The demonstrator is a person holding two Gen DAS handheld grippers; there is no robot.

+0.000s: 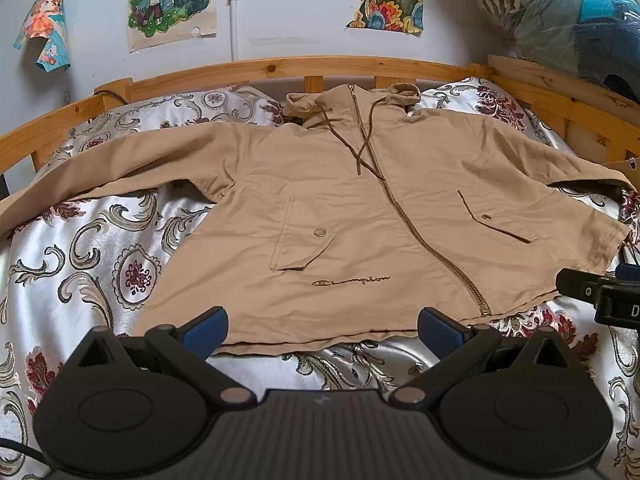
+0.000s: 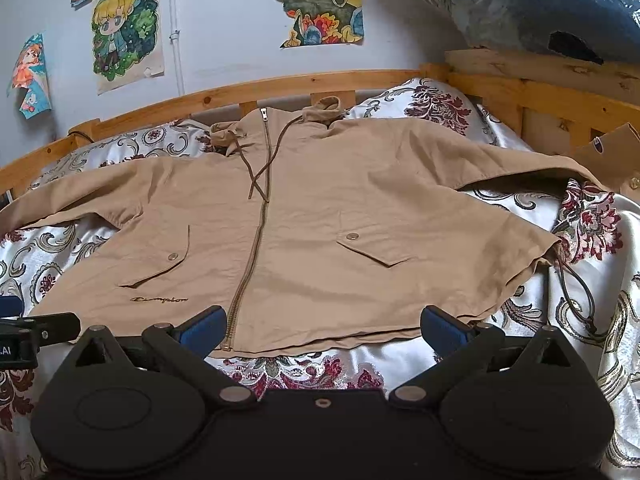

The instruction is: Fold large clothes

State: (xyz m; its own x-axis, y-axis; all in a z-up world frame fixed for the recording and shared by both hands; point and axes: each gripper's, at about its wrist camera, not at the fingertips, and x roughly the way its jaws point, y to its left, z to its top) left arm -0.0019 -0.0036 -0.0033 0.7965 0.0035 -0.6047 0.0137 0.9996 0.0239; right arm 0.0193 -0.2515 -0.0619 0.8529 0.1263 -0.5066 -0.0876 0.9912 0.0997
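A tan zip-up hooded jacket (image 1: 360, 208) lies flat and face up on the bed, zipped, sleeves spread to both sides, hood toward the headboard. It also shows in the right wrist view (image 2: 320, 220). My left gripper (image 1: 322, 330) is open and empty, hovering just before the jacket's bottom hem, left of the zipper end. My right gripper (image 2: 322, 328) is open and empty at the hem, right of the zipper end. The right gripper's body shows at the right edge of the left wrist view (image 1: 600, 292).
A white satin bedspread (image 1: 92, 248) with floral pattern covers the bed. A wooden bed rail (image 1: 280, 66) runs behind the hood. Bagged clothes (image 1: 568, 12) are piled at the back right. Posters (image 1: 172, 0) hang on the wall.
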